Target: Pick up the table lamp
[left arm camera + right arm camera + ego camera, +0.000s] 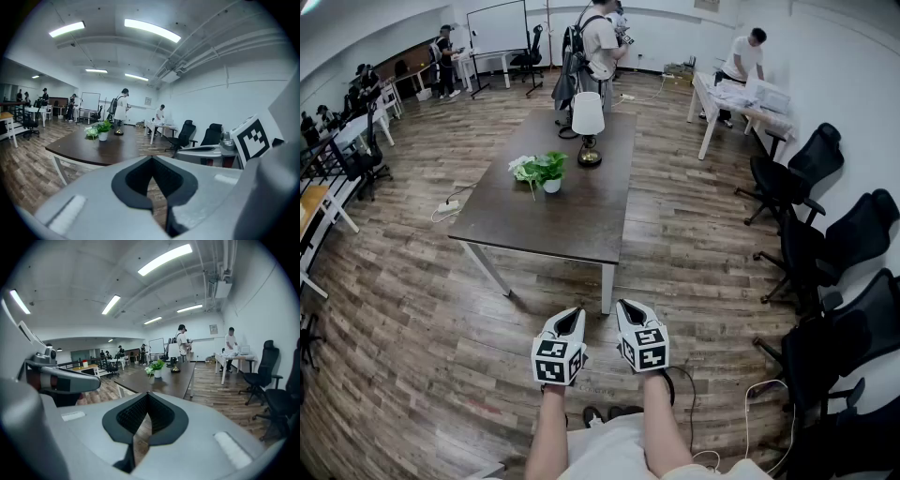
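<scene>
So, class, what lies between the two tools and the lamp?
Bare floor, then the table with a potted plant just short of the lamp, in the head view.

The table lamp point(588, 117) (white shade, dark base) stands upright far back on the table point(572, 220).

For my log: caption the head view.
Shut left gripper and right gripper short of table bearing lamp and plant.

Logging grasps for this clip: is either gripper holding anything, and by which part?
Nothing is held. The left gripper and right gripper are both shut and empty; the table lamp stands untouched on the table.
</scene>
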Demonstrator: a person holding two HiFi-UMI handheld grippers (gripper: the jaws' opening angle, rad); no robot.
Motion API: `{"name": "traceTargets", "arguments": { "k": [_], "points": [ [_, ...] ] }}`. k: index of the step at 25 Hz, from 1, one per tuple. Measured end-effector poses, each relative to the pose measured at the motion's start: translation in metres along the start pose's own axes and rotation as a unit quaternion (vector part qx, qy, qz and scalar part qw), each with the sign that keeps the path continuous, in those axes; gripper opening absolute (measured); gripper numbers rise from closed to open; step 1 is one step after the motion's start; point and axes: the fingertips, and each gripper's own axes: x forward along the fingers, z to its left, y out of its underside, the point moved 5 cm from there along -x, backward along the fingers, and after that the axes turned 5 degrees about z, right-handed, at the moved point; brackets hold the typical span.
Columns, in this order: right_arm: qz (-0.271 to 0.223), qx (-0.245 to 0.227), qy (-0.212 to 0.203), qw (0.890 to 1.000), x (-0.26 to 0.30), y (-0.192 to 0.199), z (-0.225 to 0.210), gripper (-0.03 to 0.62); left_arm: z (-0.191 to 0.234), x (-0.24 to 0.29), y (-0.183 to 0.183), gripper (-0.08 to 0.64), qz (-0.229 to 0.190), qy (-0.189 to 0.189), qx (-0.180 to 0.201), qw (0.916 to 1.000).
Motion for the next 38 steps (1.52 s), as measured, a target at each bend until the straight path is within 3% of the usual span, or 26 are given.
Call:
{"name": "traceTargets", "arguments": {
  "k": [6,11,17,24,27,30,38],
  "points": [
    [-0.002,0.005,0.023,1.0,0.005,-0.003,-0.014,0.022,0.022,0.006,0.006,0.0,0.007,0.005,-0.005,0.9999],
    [-0.009,0.005,0.027,1.0,0.009,-0.014,-0.018,0.023,0.013,0.019,-0.014,0.0,0.003,0.028,0.012,0.9995],
    [-0.018,0.003,-0.003,1.0,0.029,-0.024,-0.034,0.025,0.008,0.053,-0.032,0.0,0.002,0.04,0.016,0.9991],
    [-0.071,0.046,-0.054,0.995,0.066,-0.074,-0.091,0.026,0.018,0.104,-0.094,0.0,-0.018,0.017,0.028,0.9993],
    [-0.075,0.059,-0.081,0.992,0.081,-0.092,-0.118,0.026,0.016,0.13,-0.12,0.0,-0.013,0.031,0.039,0.9987],
    [-0.075,0.066,-0.098,0.99,0.091,-0.102,-0.15,0.026,0.012,0.157,-0.131,0.0,-0.005,0.04,0.033,0.9986],
    [-0.077,0.094,-0.12,0.985,0.107,-0.117,-0.235,0.026,-0.007,0.221,-0.153,0.0,-0.021,0.003,0.014,0.9997]
  ]
}}
